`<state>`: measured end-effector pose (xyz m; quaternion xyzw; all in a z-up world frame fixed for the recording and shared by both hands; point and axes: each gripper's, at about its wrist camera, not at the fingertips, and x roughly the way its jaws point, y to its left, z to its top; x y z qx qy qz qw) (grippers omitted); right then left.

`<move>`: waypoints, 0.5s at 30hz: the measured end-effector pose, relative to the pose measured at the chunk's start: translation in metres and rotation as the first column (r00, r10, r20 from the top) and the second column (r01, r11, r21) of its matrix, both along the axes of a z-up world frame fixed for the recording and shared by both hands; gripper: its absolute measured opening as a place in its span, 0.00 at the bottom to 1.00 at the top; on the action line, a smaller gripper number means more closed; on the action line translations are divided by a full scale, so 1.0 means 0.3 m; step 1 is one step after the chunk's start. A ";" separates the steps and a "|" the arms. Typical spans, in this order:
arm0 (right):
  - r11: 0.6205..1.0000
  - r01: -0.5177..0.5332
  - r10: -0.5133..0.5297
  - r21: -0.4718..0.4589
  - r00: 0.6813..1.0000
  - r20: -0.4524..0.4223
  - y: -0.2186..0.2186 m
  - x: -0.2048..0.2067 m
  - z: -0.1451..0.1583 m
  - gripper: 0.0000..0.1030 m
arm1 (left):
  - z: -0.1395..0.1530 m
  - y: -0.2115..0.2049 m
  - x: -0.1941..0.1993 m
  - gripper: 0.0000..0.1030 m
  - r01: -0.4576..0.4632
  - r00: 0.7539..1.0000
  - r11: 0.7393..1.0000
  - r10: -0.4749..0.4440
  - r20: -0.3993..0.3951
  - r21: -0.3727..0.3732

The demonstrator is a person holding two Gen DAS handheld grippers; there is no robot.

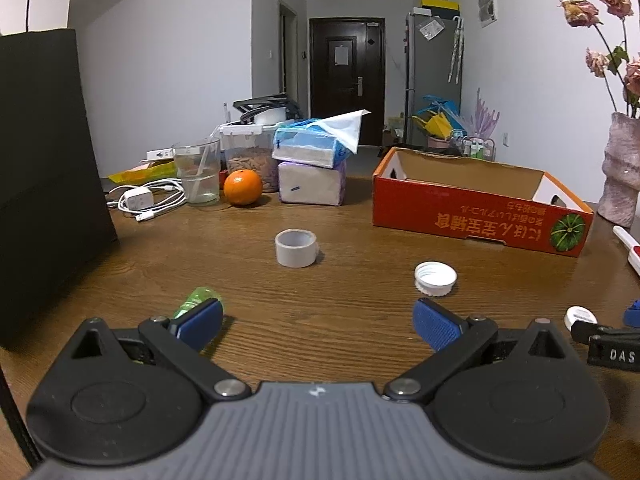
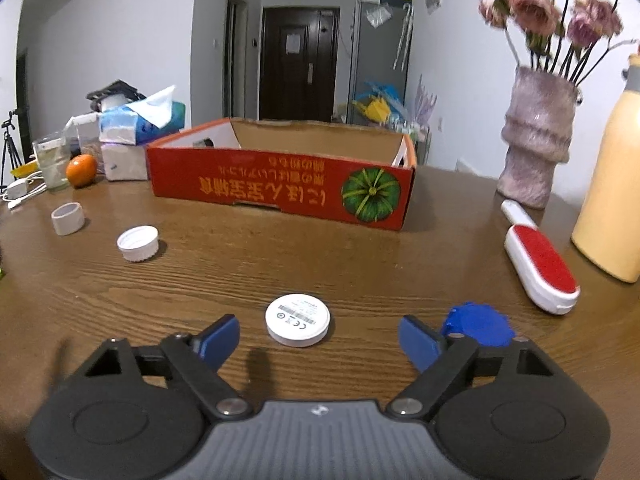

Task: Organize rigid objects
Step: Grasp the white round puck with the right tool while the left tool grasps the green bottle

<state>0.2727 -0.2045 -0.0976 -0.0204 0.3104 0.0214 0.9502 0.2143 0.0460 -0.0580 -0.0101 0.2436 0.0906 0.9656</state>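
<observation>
My left gripper [image 1: 318, 326] is open and empty above the wooden table. A white bottle cap [image 1: 435, 278] lies just ahead of its right finger, a tape roll [image 1: 296, 248] farther ahead, and a small green bottle [image 1: 196, 300] lies behind its left finger. My right gripper [image 2: 320, 338] is open and empty; a white round disc [image 2: 298, 319] lies just ahead between its fingers and a blue lid [image 2: 478, 324] sits behind its right finger. The open red cardboard box [image 2: 280, 184] stands beyond, also in the left wrist view [image 1: 476, 216]. The cap [image 2: 138, 243] and tape roll [image 2: 68, 219] show at the left.
A red-and-white lint brush [image 2: 540, 256], a yellow bottle [image 2: 612, 192] and a vase of flowers [image 2: 536, 144] stand at the right. A black bag [image 1: 44, 184] stands at the left. An orange [image 1: 242, 187], tissue packs [image 1: 312, 164], a glass [image 1: 198, 172] and a charger [image 1: 140, 200] lie at the back.
</observation>
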 end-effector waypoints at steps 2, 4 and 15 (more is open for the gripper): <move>1.000 -0.002 0.002 0.004 1.000 -0.014 0.003 0.026 -0.007 0.76 | -0.002 0.015 0.003 1.00 -0.015 1.000 1.000 0.015 -0.005 0.013; 1.000 0.001 0.000 0.013 0.999 -0.038 0.005 0.054 -0.016 0.69 | -0.005 0.033 0.006 1.00 -0.031 0.999 0.999 0.031 -0.013 0.035; 0.999 -0.012 0.012 0.044 1.000 -0.002 0.002 0.039 -0.009 0.37 | -0.005 0.161 -0.009 1.00 -0.092 0.995 0.994 0.095 -0.043 0.065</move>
